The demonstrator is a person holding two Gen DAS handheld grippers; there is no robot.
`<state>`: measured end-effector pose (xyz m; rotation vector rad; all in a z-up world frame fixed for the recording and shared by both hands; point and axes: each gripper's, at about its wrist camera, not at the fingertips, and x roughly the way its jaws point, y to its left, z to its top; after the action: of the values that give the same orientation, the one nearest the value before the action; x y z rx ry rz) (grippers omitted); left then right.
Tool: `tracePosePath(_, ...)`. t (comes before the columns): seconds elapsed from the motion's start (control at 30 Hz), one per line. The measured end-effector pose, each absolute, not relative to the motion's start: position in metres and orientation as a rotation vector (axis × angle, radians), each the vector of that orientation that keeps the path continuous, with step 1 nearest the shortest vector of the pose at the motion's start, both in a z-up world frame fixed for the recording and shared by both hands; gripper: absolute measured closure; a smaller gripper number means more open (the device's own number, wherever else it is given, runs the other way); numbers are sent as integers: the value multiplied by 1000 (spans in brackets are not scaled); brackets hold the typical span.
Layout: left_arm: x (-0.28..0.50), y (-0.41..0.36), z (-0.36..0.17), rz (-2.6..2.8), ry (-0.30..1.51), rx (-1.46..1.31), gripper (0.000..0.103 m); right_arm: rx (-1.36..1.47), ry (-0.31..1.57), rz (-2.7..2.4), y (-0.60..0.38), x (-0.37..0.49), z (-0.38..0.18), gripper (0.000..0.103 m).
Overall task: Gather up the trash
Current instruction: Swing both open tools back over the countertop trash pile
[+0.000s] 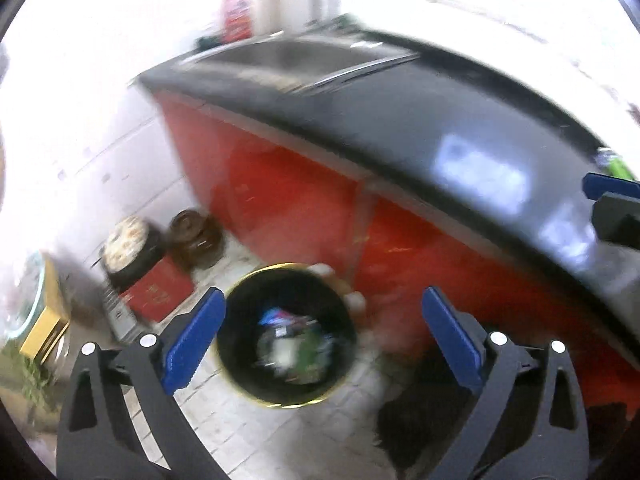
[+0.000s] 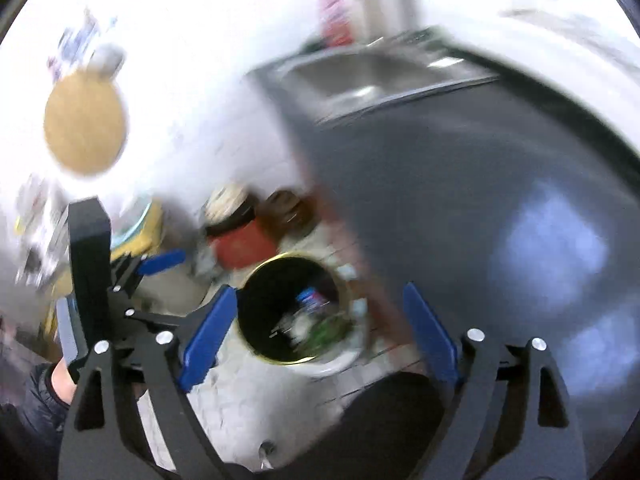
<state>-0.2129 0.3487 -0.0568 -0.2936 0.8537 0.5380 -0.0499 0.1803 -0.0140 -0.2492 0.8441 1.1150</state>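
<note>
Both frames blurred. Left gripper [image 1: 320, 344] wide open, empty; right gripper [image 2: 320, 340] wide open, empty. Trash [image 1: 290, 346] lies inside bin [image 1: 244, 390] on floor, lower centre, beside red cabinet [image 1: 280, 184]. Risk: nearby grippers knocking bin rim and tipping it, or clipping counter [image 2: 460, 184] edge.

Tiled floor beside a dark counter
On the pale tiled floor [image 1: 248, 432] stand a gold-rimmed bin [image 1: 240, 376] holding trash, a red box [image 1: 160, 294] and a brown jar [image 1: 196, 240].
</note>
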Motion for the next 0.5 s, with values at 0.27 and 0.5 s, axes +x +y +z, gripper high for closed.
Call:
tracePosePath(0.27, -89, 196, 2, 197, 811, -169, 7, -69, 751, 691, -46, 33, 27, 18)
tracePosePath(0.5, -12, 57, 14, -3, 813, -69, 7, 16, 747, 446, -197, 50, 26, 18)
